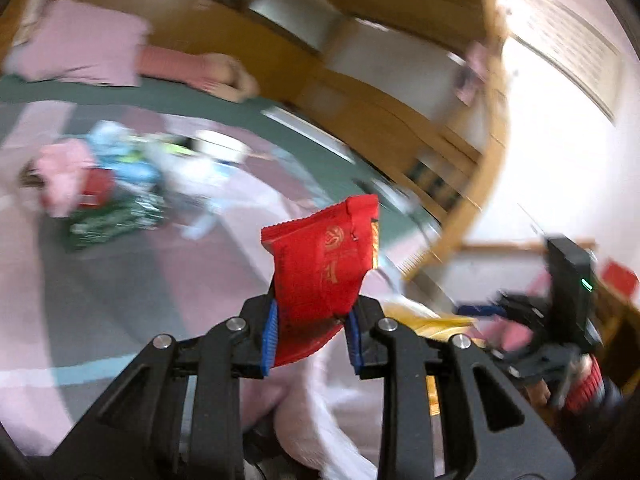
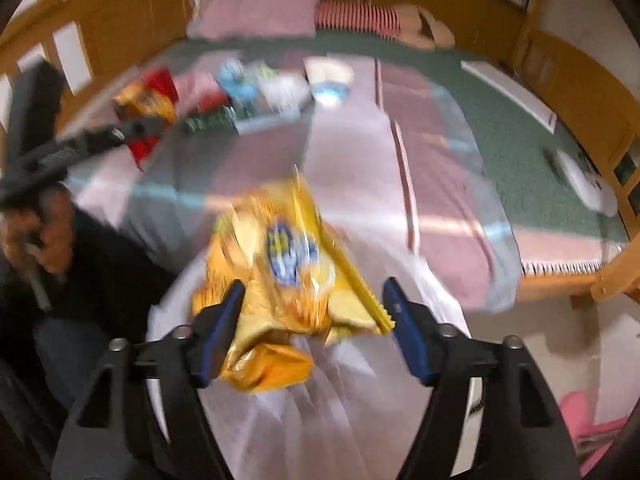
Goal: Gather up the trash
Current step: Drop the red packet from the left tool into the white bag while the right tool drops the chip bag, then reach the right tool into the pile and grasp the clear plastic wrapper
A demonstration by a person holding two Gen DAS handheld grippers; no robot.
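Observation:
My left gripper point(image 1: 312, 336) is shut on a red snack wrapper point(image 1: 324, 264) and holds it up in the air above a white bag point(image 1: 320, 420). My right gripper point(image 2: 314, 320) is open above the white bag point(image 2: 340, 400), and a yellow chip bag point(image 2: 276, 280) lies between its spread fingers at the bag's mouth. I cannot tell if the fingers touch it. More trash lies in a pile point(image 2: 240, 92) on the bed, also in the left wrist view point(image 1: 108, 188). The left gripper shows at the left of the right wrist view point(image 2: 132, 136), the right one point(image 1: 476, 312) in the left wrist view.
The bed has a pink and grey striped blanket point(image 2: 360, 152) over a green sheet point(image 2: 512, 136), a pink pillow point(image 2: 260, 8) at the head, and a wooden frame point(image 2: 580, 92) around it. A white device point(image 2: 584, 184) lies at the bed's right edge.

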